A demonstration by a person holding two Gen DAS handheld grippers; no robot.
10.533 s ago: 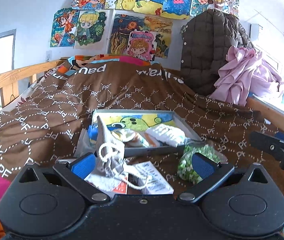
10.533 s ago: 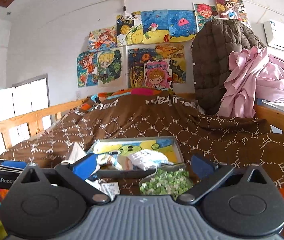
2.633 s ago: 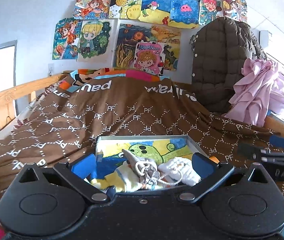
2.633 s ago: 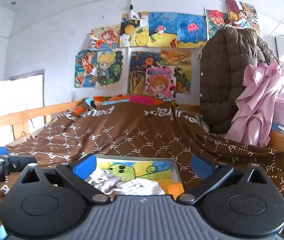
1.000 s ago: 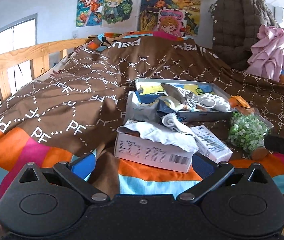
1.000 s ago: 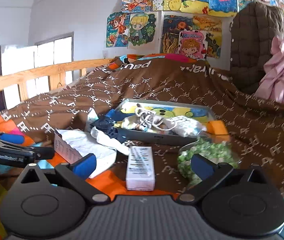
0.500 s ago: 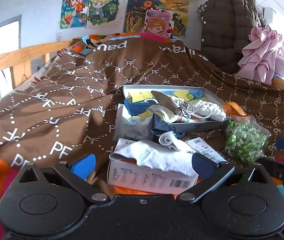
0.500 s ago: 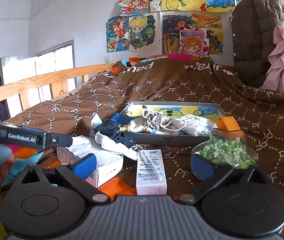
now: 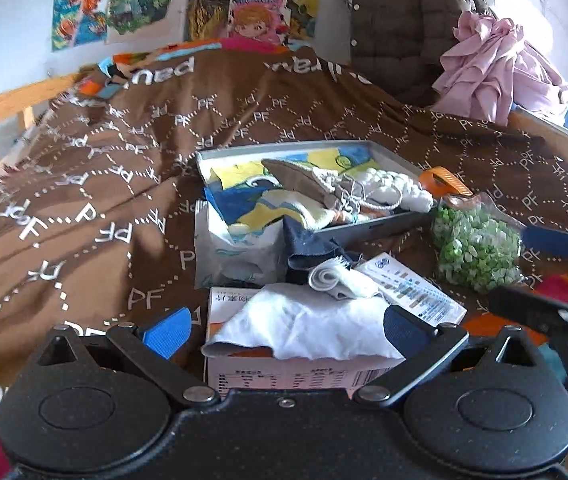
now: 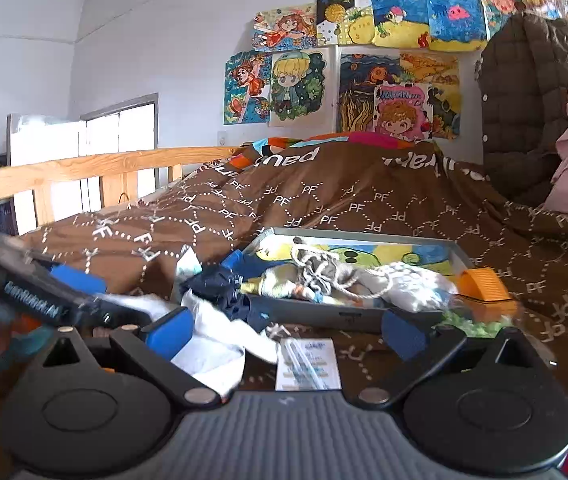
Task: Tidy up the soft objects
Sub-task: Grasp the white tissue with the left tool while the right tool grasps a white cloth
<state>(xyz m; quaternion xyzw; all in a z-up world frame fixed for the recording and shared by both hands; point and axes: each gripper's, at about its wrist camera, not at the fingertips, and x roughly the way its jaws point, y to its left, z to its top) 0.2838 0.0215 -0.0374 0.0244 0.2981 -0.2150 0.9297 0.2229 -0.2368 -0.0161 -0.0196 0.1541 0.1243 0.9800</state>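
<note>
A white cloth (image 9: 307, 324) lies draped over a white printed carton (image 9: 284, 372) on a bed, directly between the spread fingers of the left gripper (image 9: 284, 330). Half a second ago that gripper sat farther back; it has now closed in on the cloth, so picking it up looks like the step in hand. Its jaws are wide apart and hold nothing.

Just behind the cloth lie a small rolled white cloth (image 9: 337, 278) and a dark blue denim piece (image 9: 311, 246) that hangs over the front edge of a shallow grey tray (image 9: 379, 226). The tray already holds soft things: a drawstring pouch (image 9: 315, 184), a white knitted item (image 9: 393, 188) and colourful fabric. The sorting seems partly done.

A flat printed box (image 9: 407, 288) and a clear bag of green pieces (image 9: 475, 246) rest on the brown patterned quilt (image 9: 104, 184) to the right.

The right gripper (image 10: 285, 332) is also spread and empty, hovering low near the tray's front.

Only the right wrist view shows the left gripper from the side, blurred with motion, and an orange block (image 10: 481, 282) at the tray's far corner. Only the left wrist view shows the carton's barcode face and the whole bag.
</note>
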